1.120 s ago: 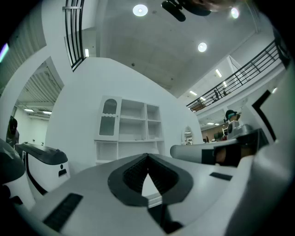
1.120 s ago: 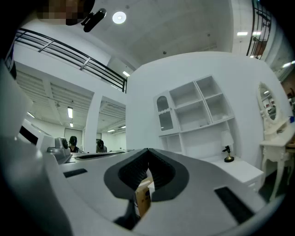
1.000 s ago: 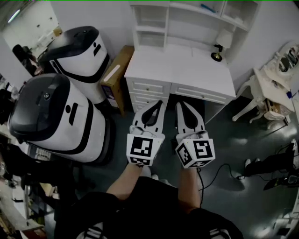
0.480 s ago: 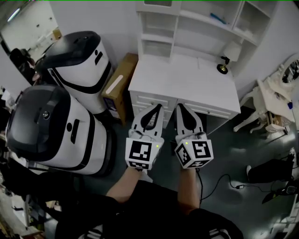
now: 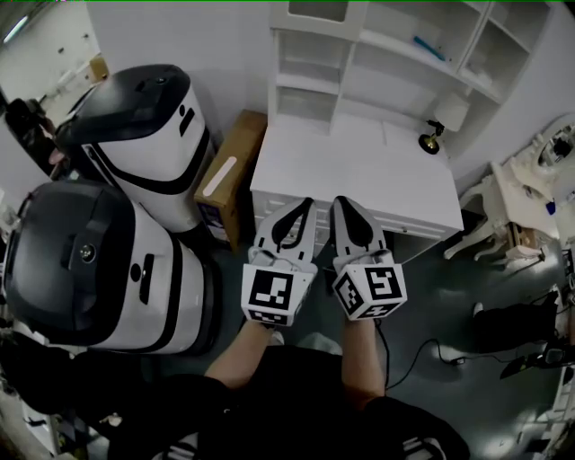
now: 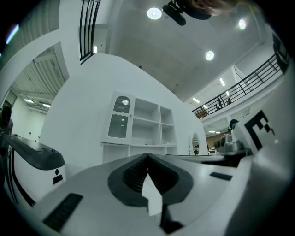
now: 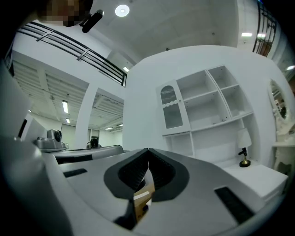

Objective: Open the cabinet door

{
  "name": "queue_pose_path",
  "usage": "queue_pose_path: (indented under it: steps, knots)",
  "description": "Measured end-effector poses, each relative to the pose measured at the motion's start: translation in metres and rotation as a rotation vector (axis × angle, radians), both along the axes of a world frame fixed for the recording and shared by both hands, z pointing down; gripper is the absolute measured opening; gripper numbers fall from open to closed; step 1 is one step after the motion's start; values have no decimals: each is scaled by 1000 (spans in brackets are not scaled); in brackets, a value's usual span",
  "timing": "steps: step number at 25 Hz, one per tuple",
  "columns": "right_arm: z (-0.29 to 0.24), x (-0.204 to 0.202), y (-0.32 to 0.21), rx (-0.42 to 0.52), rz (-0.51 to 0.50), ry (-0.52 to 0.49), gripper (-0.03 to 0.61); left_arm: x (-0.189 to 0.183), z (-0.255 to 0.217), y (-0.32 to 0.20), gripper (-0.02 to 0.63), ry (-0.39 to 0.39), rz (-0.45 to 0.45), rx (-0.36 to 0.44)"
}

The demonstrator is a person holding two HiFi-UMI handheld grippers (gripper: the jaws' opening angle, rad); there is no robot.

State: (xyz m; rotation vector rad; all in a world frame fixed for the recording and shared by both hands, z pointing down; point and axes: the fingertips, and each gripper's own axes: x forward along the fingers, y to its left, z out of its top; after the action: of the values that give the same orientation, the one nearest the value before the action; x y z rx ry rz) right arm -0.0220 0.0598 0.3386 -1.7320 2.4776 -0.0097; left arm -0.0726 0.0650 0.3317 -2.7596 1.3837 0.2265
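Claws are both sitting pressed together and empty, since you are holding the left claw (image 5: pixel 305 204) and right claw (image 5: pixel 340 202) side by side over the table's (image 5: pixel 359 171) front edge, aiming at the cabinet door (image 5: pixel 314 11), apparently closed and well apart, at the hutch's (image 5: pixel 386 54) upper left.

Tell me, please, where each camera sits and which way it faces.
Head view: on the person's head, looking down at the desk; forearms, left tongs and right tongs show.
Left gripper view: rides the left tongs, faces the cabinet door along its shut jaws.
Right gripper view: rides the right tongs, shut too, faces that door and a lamp.
Shared: both gripper views see that door.
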Motion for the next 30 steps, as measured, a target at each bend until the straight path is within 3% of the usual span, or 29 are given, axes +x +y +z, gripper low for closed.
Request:
queue_pose_path:
  steps: [14, 25, 30]
  knots:
    - [-16, 8, -53, 54, 24, 54, 20, 2, -16, -56, 11, 43, 18, 59]
    - [-26, 29, -155, 115, -17, 33, 20, 25, -36, -153, 11, 24, -3, 145]
    - [-34, 58, -204, 125, -1, 43, 20, 53, -50, -205, 11, 8, 16, 170]
